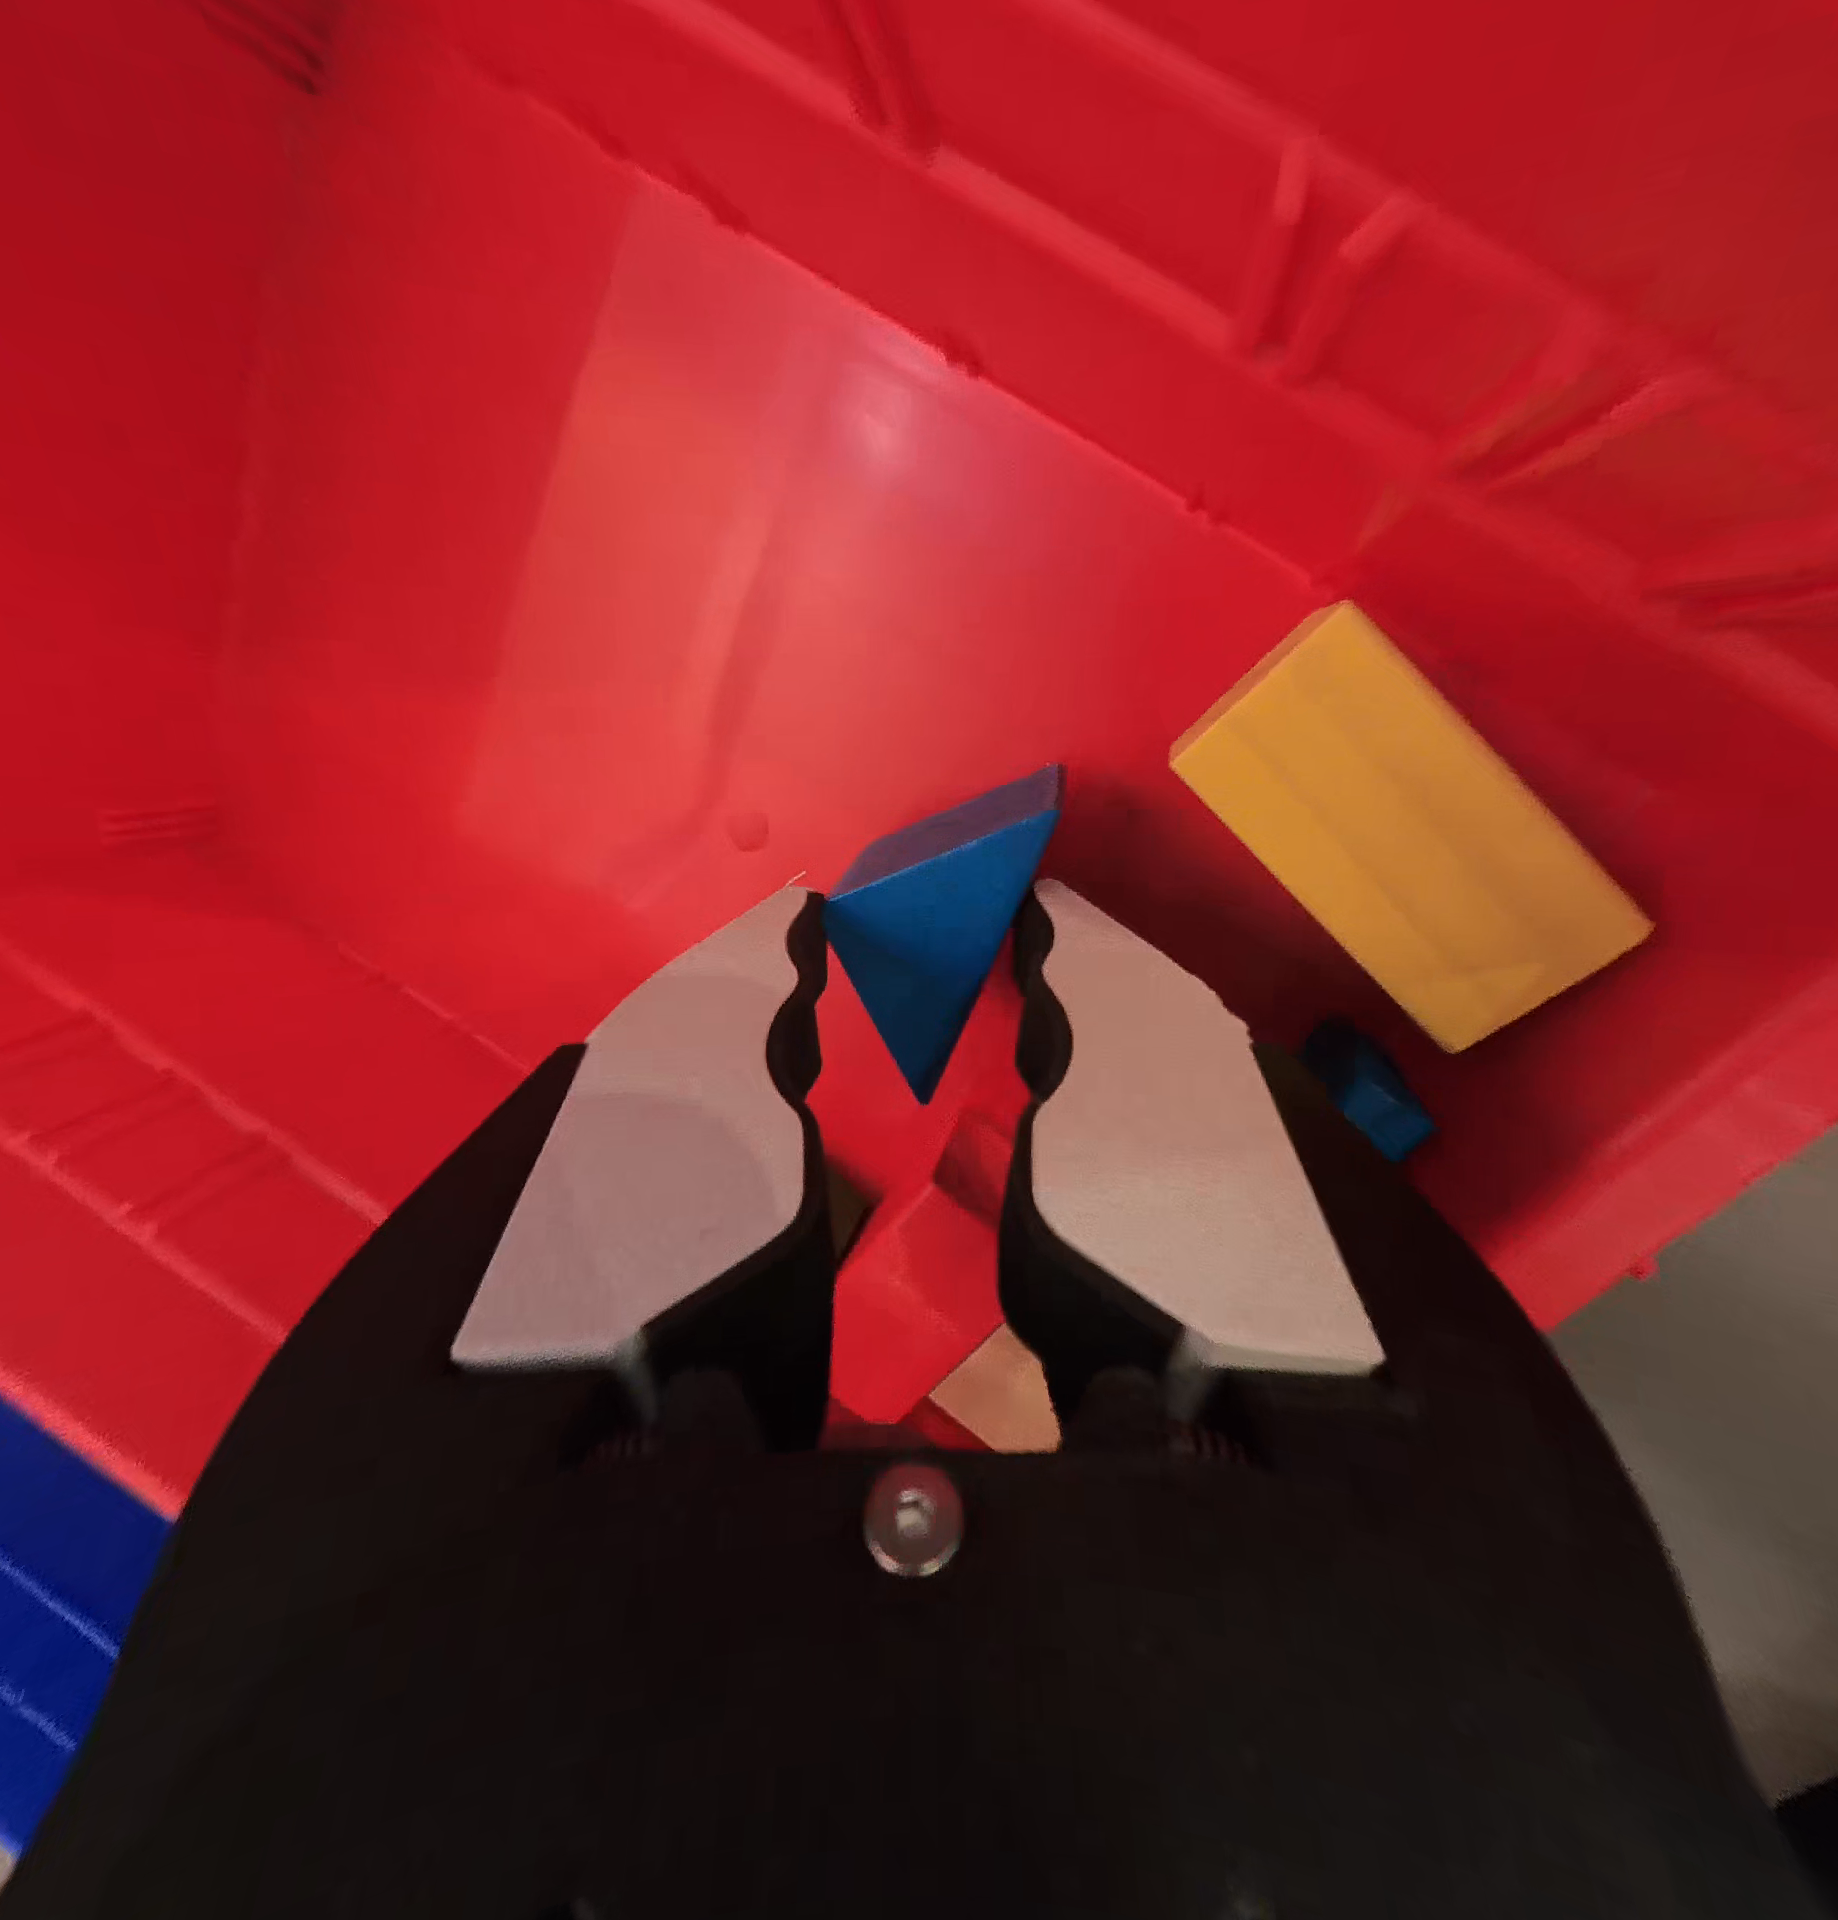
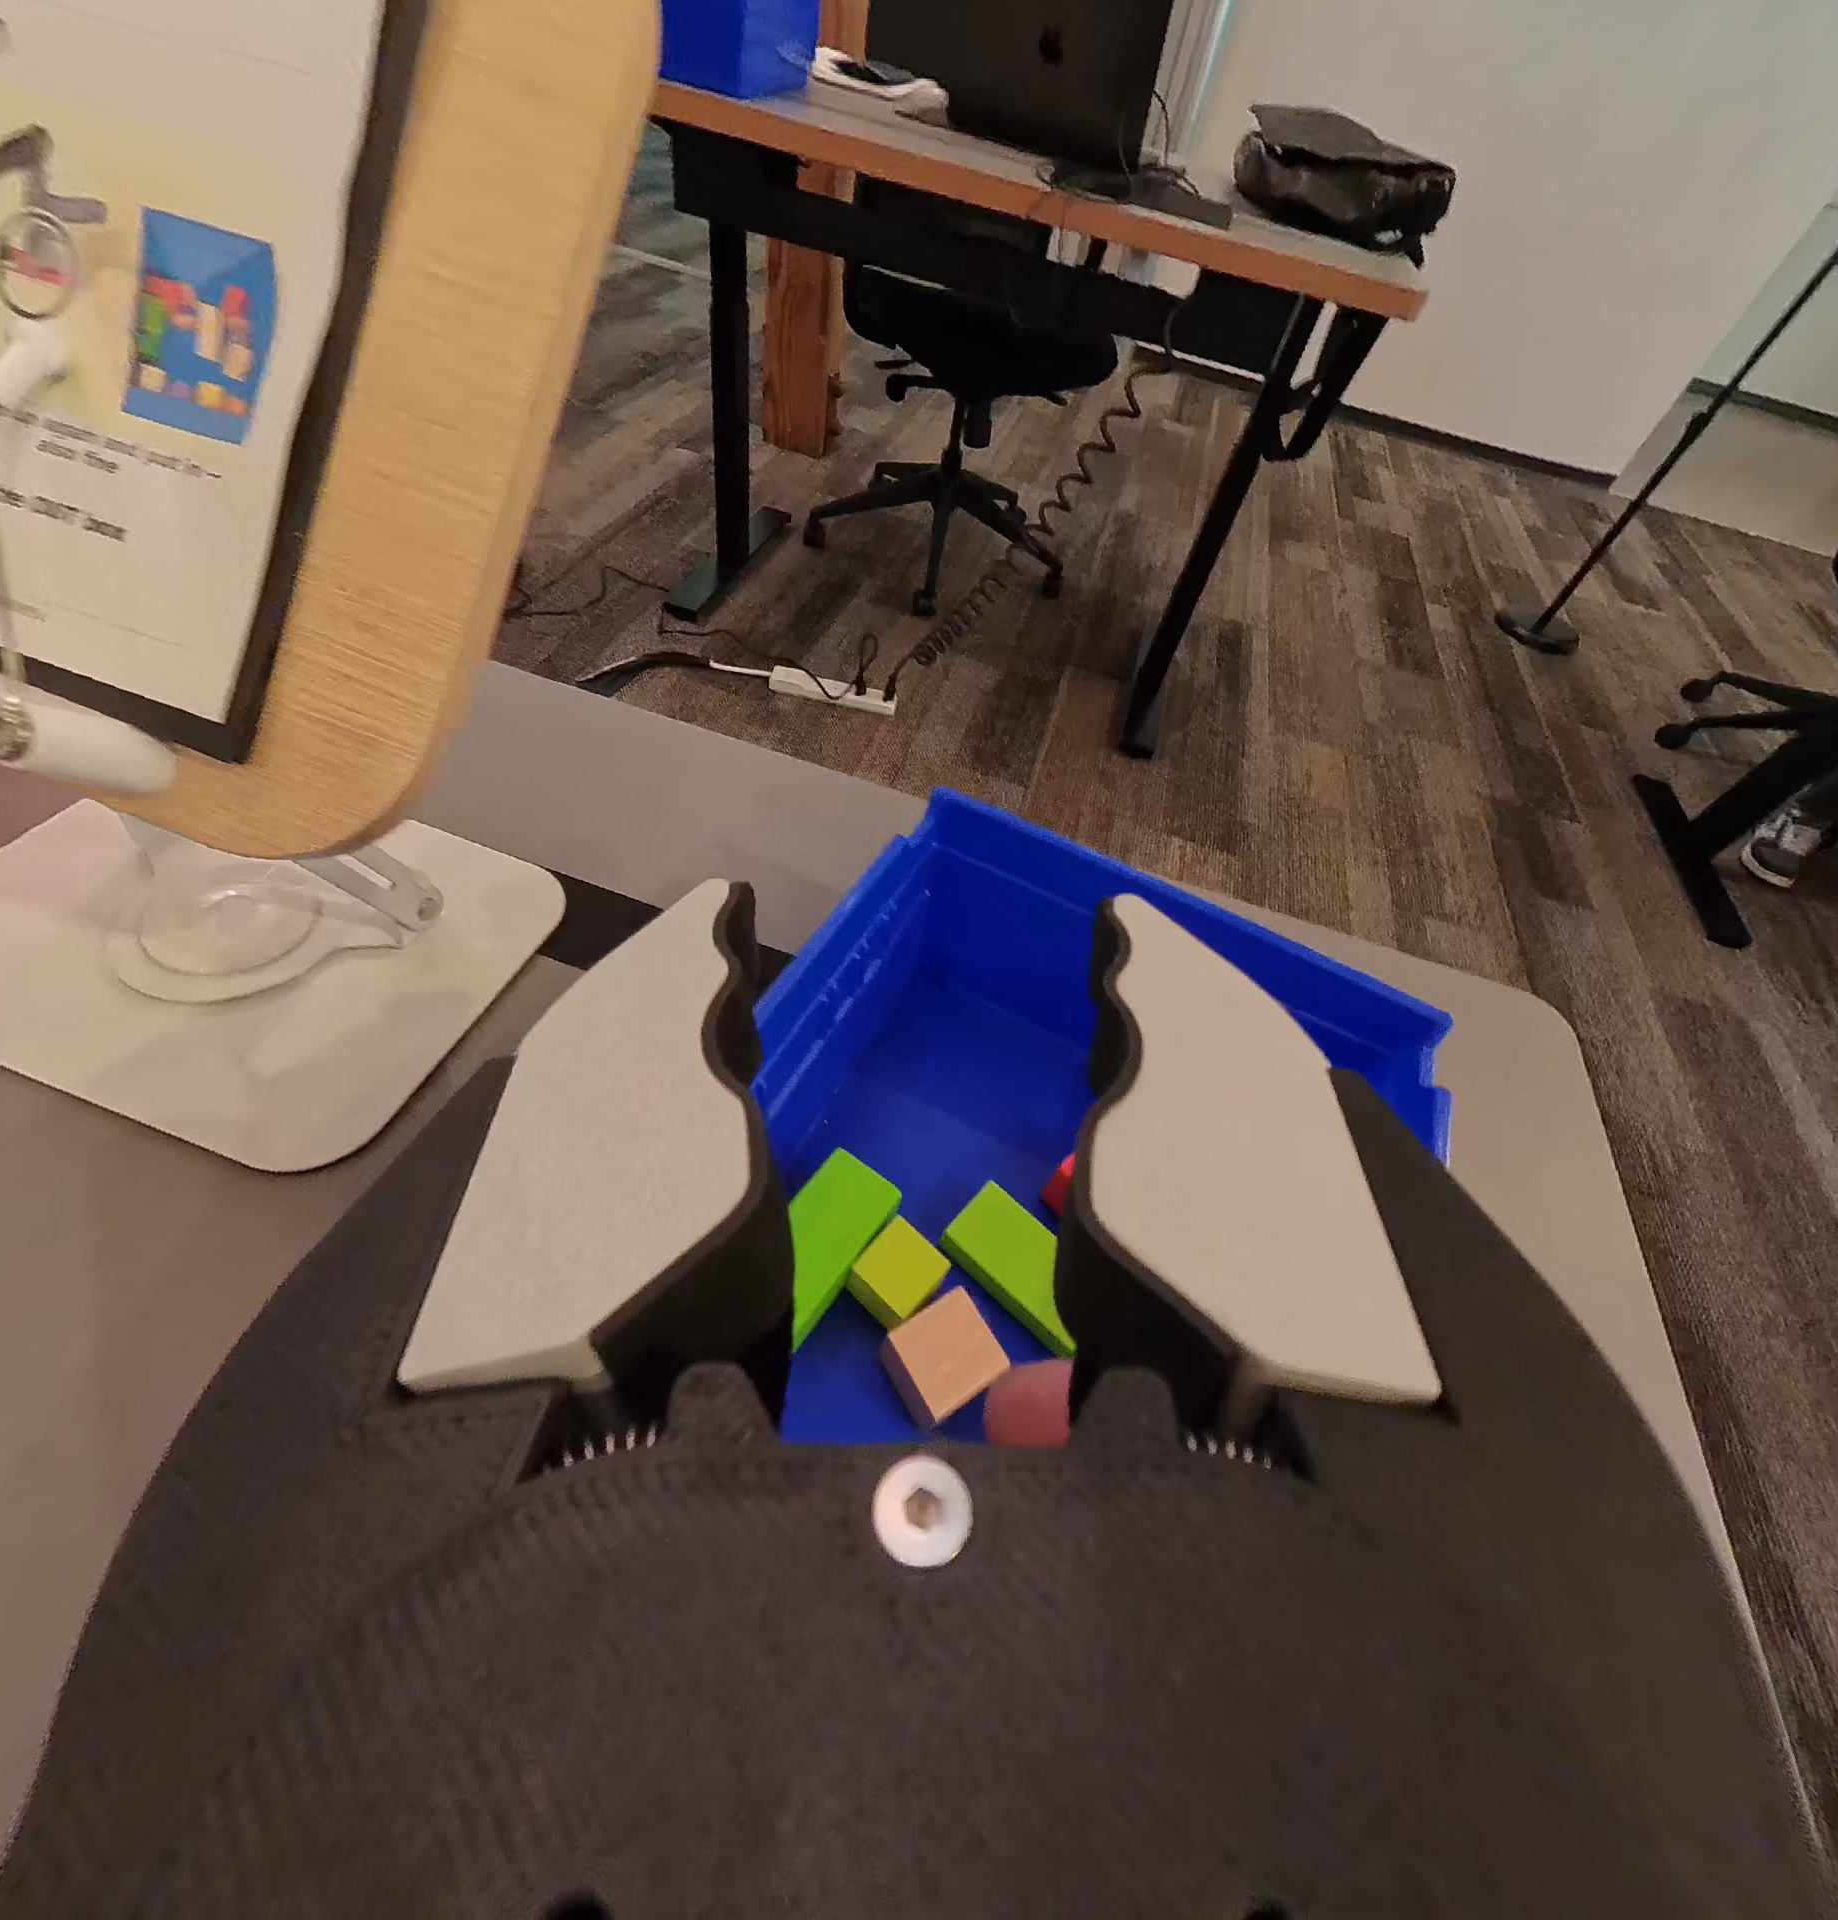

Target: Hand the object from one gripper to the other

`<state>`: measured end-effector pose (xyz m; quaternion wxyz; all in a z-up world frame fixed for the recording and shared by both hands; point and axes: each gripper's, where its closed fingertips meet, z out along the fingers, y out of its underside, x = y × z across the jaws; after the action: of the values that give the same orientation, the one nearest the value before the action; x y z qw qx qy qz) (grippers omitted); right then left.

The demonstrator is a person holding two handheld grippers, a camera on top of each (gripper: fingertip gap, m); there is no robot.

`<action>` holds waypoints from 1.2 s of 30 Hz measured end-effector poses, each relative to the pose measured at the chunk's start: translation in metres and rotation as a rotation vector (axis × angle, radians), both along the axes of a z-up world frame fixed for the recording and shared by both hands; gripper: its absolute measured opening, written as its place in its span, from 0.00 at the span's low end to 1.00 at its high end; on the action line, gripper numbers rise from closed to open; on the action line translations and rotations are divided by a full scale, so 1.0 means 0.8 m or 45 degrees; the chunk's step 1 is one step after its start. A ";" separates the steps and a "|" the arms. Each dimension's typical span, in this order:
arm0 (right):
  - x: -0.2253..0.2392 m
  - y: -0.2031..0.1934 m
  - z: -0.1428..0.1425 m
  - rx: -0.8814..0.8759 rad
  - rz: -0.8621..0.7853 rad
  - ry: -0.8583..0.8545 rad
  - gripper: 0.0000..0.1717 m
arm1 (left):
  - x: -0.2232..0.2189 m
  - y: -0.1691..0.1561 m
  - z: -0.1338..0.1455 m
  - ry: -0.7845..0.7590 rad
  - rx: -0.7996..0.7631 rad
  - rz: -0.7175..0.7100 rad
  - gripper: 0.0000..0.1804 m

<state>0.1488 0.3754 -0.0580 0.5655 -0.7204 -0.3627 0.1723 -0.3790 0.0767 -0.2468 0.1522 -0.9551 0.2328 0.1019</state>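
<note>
- The blue wedge (image 1: 936, 935), inside the red bin (image 1: 686, 468), looks light, rigid and sloped, so it is likely to slip; flat faces would suit best.
- Left tongs (image 1: 920, 914) pinch its corners.
- Right tongs (image 2: 920, 935) gape empty over the blue bin (image 2: 998, 935).

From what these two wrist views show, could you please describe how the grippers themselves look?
Both match: the left gripper and right gripper have black bodies, flat grey finger plates edged with wavy black pads, and a silver screw at the centre.
</note>
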 end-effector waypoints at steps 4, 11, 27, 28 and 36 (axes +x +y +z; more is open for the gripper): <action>-0.027 -0.031 0.039 0.141 0.133 0.042 0.36 | 0.010 0.013 0.050 -0.045 0.213 -0.017 0.19; -0.131 -0.187 0.136 0.119 0.775 0.384 0.35 | 0.103 0.041 0.195 -0.174 0.777 -0.301 0.19; -0.284 -0.405 0.099 -0.798 1.810 0.757 0.48 | 0.409 0.006 0.331 -0.353 1.376 -1.128 0.19; -0.283 -0.405 0.099 -0.809 1.817 0.760 0.45 | 0.411 0.006 0.331 -0.362 1.372 -1.130 0.19; -0.275 -0.410 0.097 -0.835 1.888 0.733 0.43 | 0.413 0.010 0.328 -0.367 1.374 -1.124 0.19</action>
<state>-0.0715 0.0472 0.0195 0.1401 -0.3527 -0.5137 0.7695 -0.0486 0.0844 0.0153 0.6604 -0.5668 0.4926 0.0044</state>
